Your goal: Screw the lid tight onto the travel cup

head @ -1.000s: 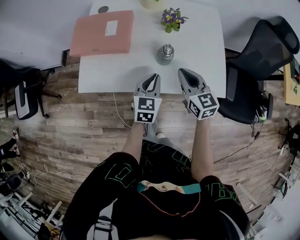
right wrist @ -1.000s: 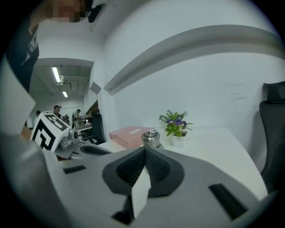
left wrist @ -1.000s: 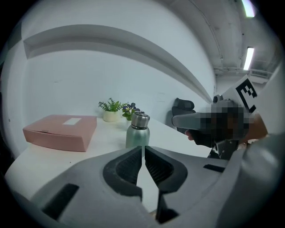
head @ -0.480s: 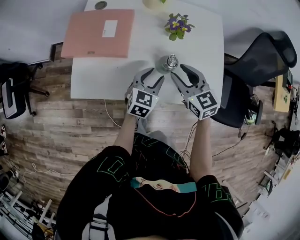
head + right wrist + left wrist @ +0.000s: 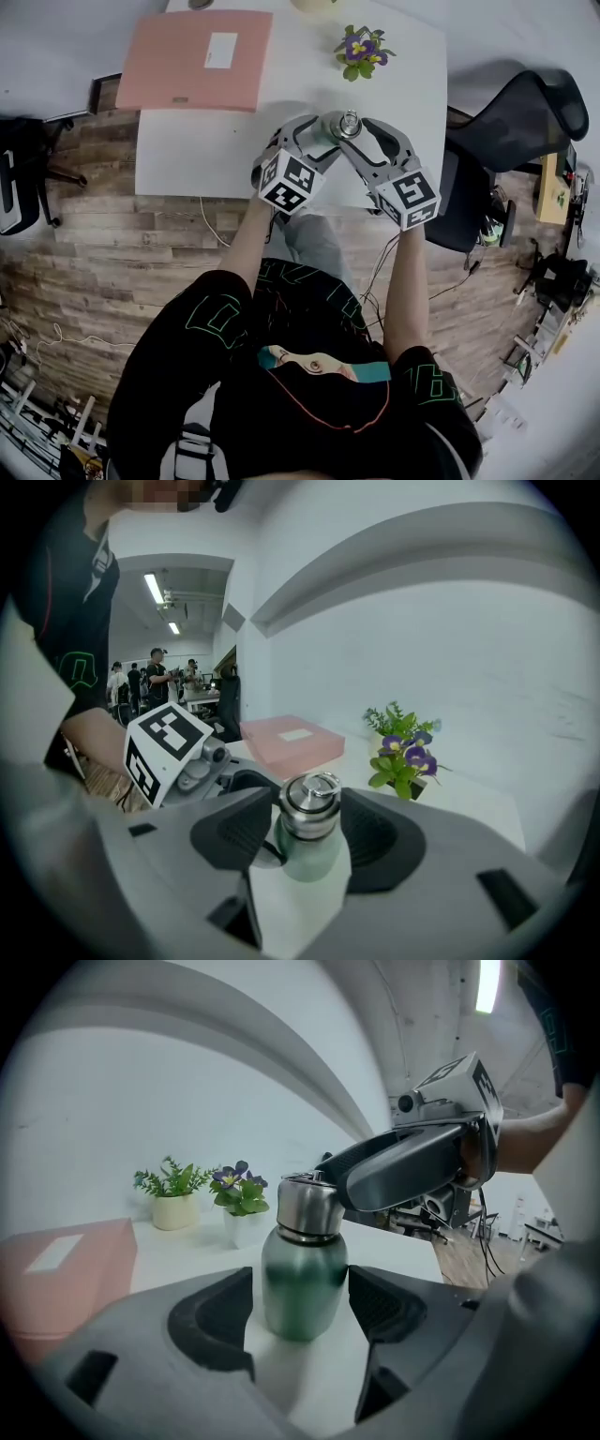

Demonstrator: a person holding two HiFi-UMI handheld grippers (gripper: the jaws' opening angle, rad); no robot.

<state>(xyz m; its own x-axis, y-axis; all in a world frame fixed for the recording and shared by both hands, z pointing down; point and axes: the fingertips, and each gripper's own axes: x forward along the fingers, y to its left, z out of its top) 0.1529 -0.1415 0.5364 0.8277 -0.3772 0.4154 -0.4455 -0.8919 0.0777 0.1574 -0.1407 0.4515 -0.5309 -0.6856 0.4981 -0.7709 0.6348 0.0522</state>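
Travel cup (image 5: pixel 333 133) stands upright on the desk (image 5: pixel 216 150), close to its near edge, right of middle. Lid (image 5: pixel 312 802) sits on top; seating can't be judged, so tightening likely remains. Both forearms reach forward, converging on the cup. Left gripper (image 5: pixel 300 1307) straddles the body, right gripper (image 5: pixel 309 832) straddles the lid. Both sets of fingers are opening, gripping nothing.

Left gripper (image 5: pixel 322 141) faces right gripper (image 5: pixel 360 141) (fingers opening).
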